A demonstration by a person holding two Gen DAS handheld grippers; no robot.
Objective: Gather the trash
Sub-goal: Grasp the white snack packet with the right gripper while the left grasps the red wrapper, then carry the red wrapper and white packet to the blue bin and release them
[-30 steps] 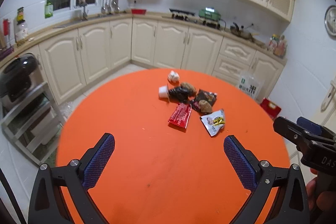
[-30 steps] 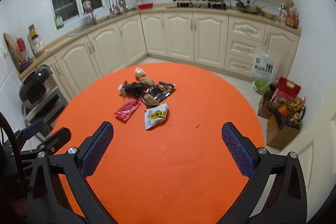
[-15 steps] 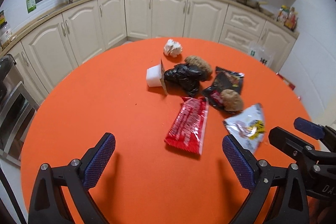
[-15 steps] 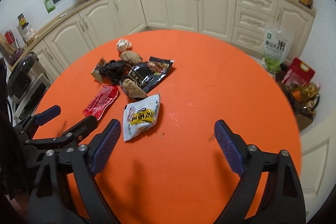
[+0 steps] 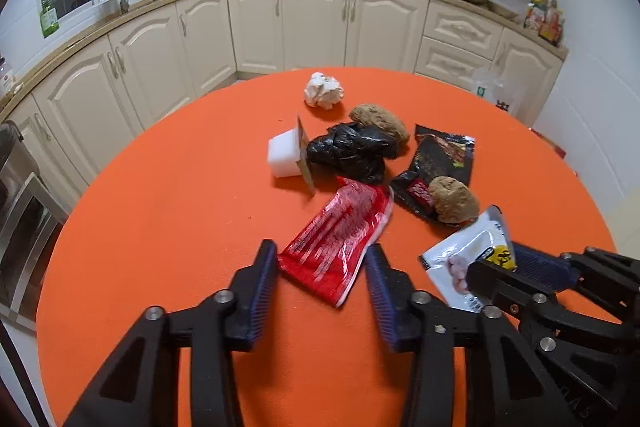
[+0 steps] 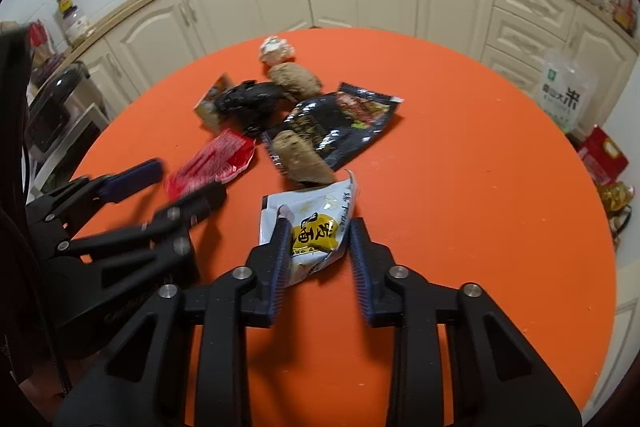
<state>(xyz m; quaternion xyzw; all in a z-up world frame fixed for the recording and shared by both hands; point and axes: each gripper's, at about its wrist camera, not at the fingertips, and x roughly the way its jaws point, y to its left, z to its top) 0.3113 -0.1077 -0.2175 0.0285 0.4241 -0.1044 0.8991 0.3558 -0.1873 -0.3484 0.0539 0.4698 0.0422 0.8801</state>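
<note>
The left gripper (image 5: 322, 277) straddles the near end of a red snack wrapper (image 5: 340, 235) on a round orange table (image 5: 160, 227), its blue-padded jaws partly apart on either side of the foil and not yet pinching it. Whether the pads already touch the wrapper's edges cannot be told from this view. Just beside it, the right gripper (image 6: 318, 247) brackets a white-and-yellow snack packet (image 6: 310, 223) the same way: jaws narrowed but with a gap showing, the left pad against or very near the packet's crumpled side, the right pad clear of it.

Both tools appear lined up for a simultaneous pickup, each taking the piece of litter nearest its own side. The flat wrappers lie at the near edge of the pile, which likely explains why they are approached first.

The remaining trash sits farther back at the table's centre: a crumpled black plastic bag (image 5: 354, 153), a white plastic cup (image 5: 286, 157) on its side with its lid peeled, a black snack bag (image 5: 440, 159), two brown lumps (image 5: 454, 205) and a wad of white tissue (image 5: 324, 91). No bin is visible in either view.
</note>
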